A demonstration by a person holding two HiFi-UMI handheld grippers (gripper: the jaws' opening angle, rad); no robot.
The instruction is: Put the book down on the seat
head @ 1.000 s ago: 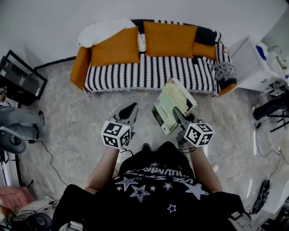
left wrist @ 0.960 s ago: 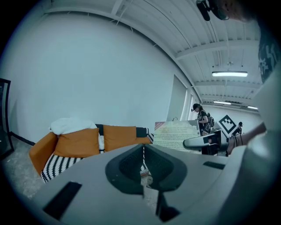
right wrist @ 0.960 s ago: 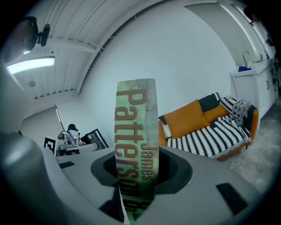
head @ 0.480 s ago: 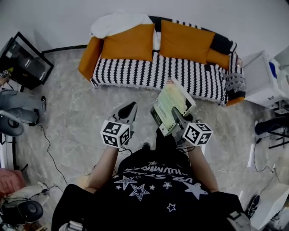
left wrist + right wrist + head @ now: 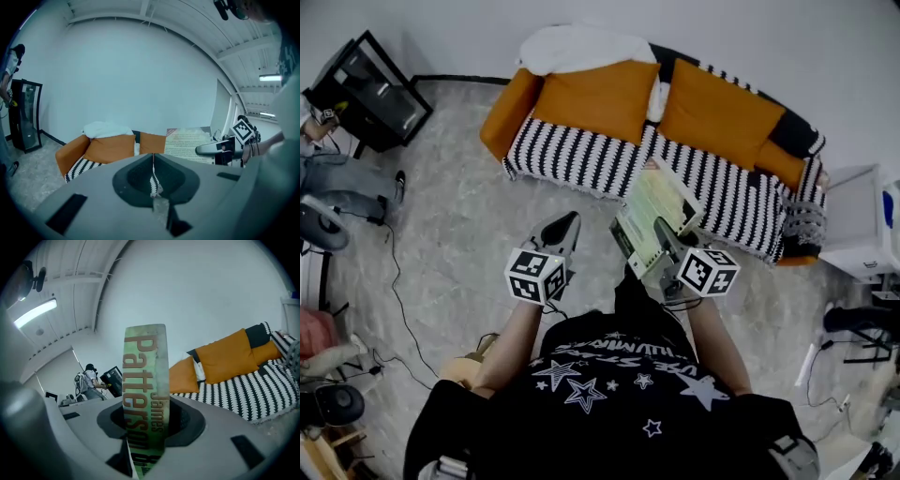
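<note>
One long sofa (image 5: 581, 157) with a black-and-white striped seat stands against the wall, seen from above. Two orange cushions (image 5: 598, 98) line its back edge under a white blanket (image 5: 581, 45), which leaves the front strip of the seat bare, the likely landing place.

A green book (image 5: 652, 211) is held in the air in front of the person, near the seat's front edge and towards its right end. It is not yet resting on the seat.

The right gripper (image 5: 667, 246) clamps the book from below, one jaw on each cover. The spine faces the gripper's own camera (large brown lettering runs along it). Gripping near the spine probably keeps the pages from fanning open while it is carried.

The left gripper (image 5: 153, 187) is held beside it over the grey floor, jaws pressed together with nothing between them. It appears idle, since one gripper is enough to carry the book.
</note>
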